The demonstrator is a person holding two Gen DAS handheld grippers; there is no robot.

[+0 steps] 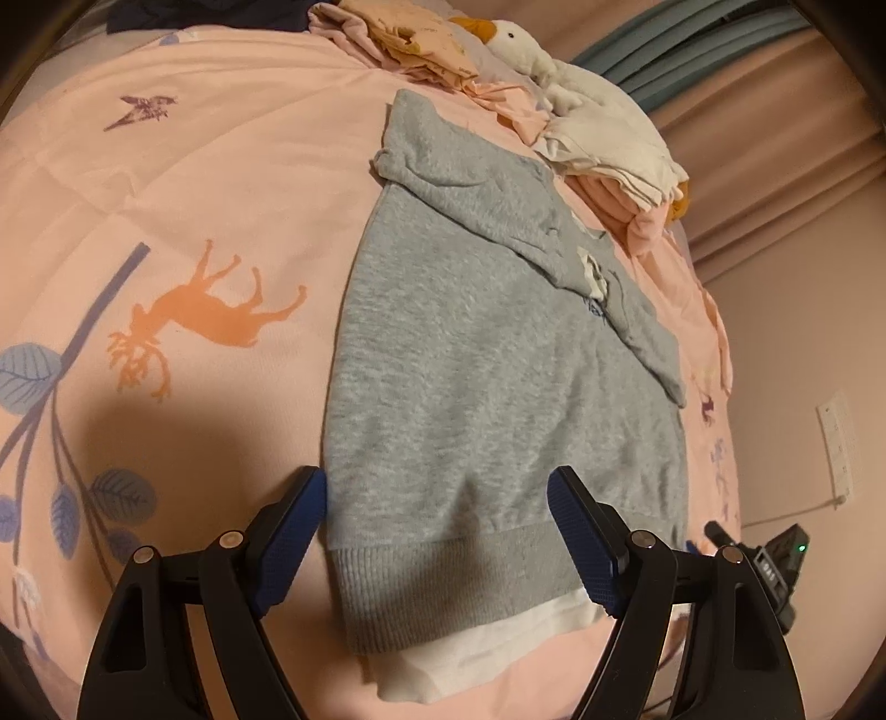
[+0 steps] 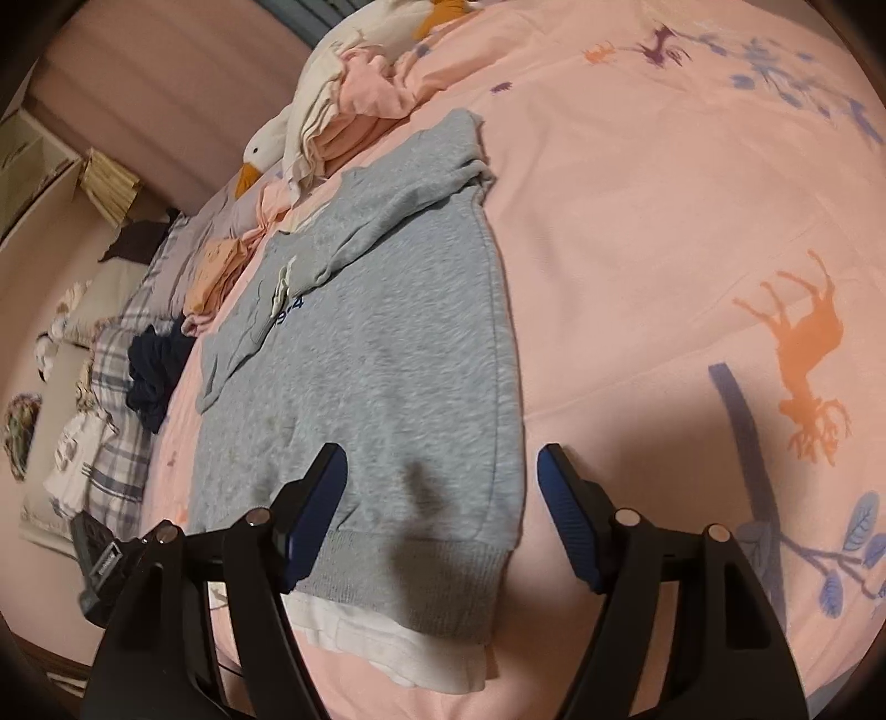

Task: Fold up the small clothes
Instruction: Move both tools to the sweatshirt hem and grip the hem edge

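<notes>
A small grey sweatshirt (image 1: 476,354) lies flat on the pink bed cover, its sleeves folded across the chest, with a white hem (image 1: 476,648) showing below its ribbed band. It also shows in the right wrist view (image 2: 387,376). My left gripper (image 1: 437,531) is open just above the hem band's left part, its jaws spread either side of it. My right gripper (image 2: 443,509) is open over the hem band's right corner. Neither holds anything.
The pink printed bed cover (image 1: 183,221) spreads wide to the left. A goose plush (image 1: 531,50) and piled clothes (image 1: 614,160) lie beyond the collar. A dark garment (image 2: 155,371) and plaid bedding (image 2: 116,443) lie at the bed's far side. A wall (image 1: 797,310) stands beside the bed.
</notes>
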